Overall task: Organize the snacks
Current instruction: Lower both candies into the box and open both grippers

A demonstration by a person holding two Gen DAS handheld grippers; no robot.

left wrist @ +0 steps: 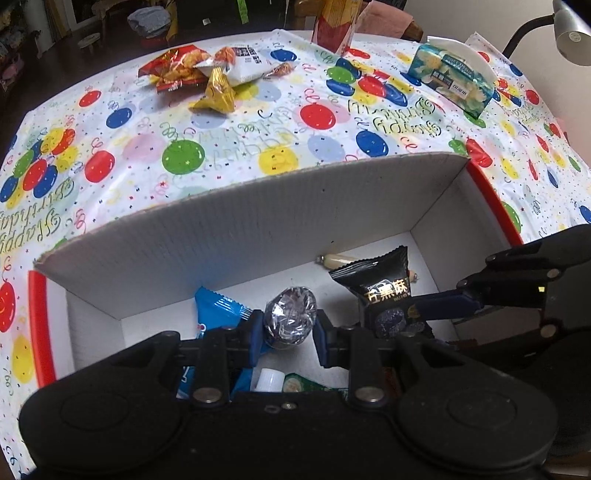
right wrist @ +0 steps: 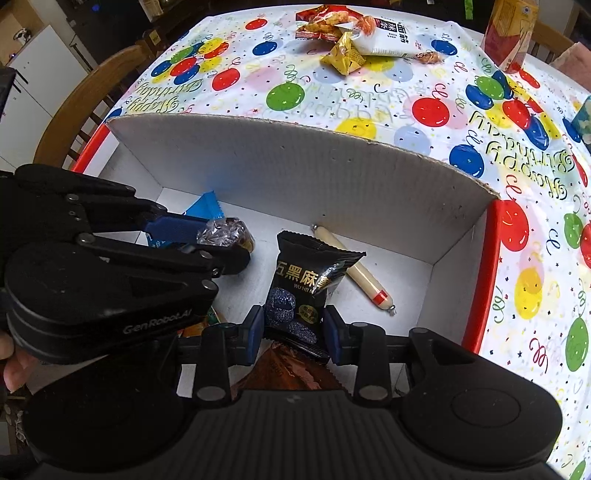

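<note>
Snacks sit inside the white cardboard box [right wrist: 332, 177]: your left gripper [left wrist: 288, 328] is clamped on a foil-wrapped treat [left wrist: 290, 317] above a blue packet [left wrist: 218, 310], and your right gripper [right wrist: 293, 330] pinches the black sesame packet [right wrist: 303, 284], beside a sausage stick [right wrist: 364, 275]. More packets [right wrist: 343, 33] lie on the balloon tablecloth [right wrist: 406, 110] beyond.
</note>
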